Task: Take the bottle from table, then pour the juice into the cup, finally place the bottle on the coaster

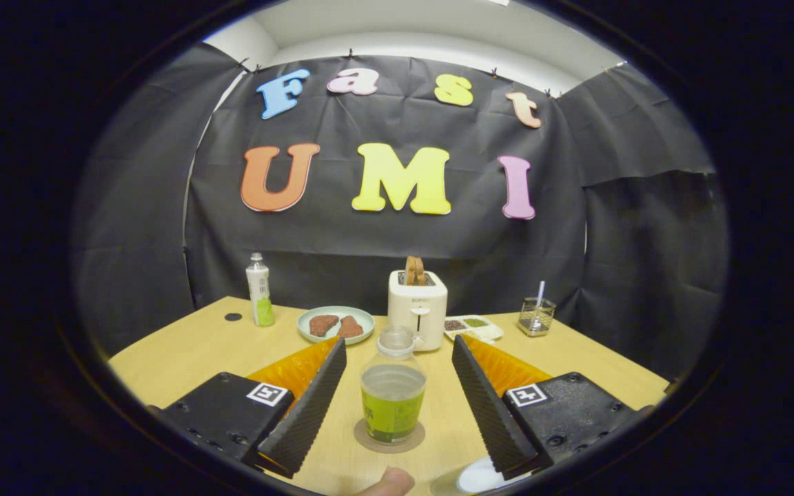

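Observation:
A clear bottle (393, 389) with a green label stands upright on a round brown coaster (364, 435) on the wooden table (190, 351). Its lower half holds pale liquid, and I cannot tell whether a cap is on. My gripper (398, 344) is open, with one finger on each side of the bottle and a gap between each finger and the bottle. A white round object (478, 475), possibly the cup's rim, lies by the base of the right finger and is mostly hidden.
At the table's back stand a white-and-green bottle (259, 297), a plate (362, 324) with brown pieces, a white toaster (418, 306) with bread in it, a small snack tray (473, 327) and a glass jar (536, 315) with a straw. A person's fingertip (390, 482) shows near the coaster.

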`<state>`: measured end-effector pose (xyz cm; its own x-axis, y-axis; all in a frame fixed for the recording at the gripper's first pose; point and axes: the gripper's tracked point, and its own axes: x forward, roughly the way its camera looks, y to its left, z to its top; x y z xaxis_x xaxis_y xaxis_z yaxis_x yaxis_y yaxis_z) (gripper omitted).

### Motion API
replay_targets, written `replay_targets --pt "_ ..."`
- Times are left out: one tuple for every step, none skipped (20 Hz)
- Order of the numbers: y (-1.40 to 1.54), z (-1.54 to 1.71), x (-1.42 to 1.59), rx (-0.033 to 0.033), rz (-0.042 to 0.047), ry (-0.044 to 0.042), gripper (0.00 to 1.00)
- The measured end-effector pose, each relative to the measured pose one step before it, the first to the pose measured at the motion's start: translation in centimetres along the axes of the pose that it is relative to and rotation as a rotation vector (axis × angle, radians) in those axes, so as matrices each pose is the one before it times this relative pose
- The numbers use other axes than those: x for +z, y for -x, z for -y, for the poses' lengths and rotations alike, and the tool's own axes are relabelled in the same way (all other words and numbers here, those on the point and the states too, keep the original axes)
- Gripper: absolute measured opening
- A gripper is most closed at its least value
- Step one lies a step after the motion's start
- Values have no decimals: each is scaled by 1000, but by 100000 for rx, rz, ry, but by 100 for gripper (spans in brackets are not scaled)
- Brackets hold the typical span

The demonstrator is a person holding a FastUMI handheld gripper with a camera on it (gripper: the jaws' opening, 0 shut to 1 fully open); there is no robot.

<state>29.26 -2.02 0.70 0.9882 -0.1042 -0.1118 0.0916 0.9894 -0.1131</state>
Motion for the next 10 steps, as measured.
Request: replay_targets --pt "1164 283 407 -780 13 -210 100" --pt "1231 380 351 -1120 26 -276 100" --pt "1185 673 509 -1772 864 -647 100" --pt "1211 547 295 -1494 547 -851 100" --pt "1177 478 184 -855 447 -1054 100" --pt "1163 332 13 40 498 -1529 100" --pt "1209 313 35 454 528 -1715 100" --pt "1130 246 108 643 694 -1774 100" --pt "1150 234 143 595 760 -1144 100" --pt "920 204 114 484 584 -379 100"
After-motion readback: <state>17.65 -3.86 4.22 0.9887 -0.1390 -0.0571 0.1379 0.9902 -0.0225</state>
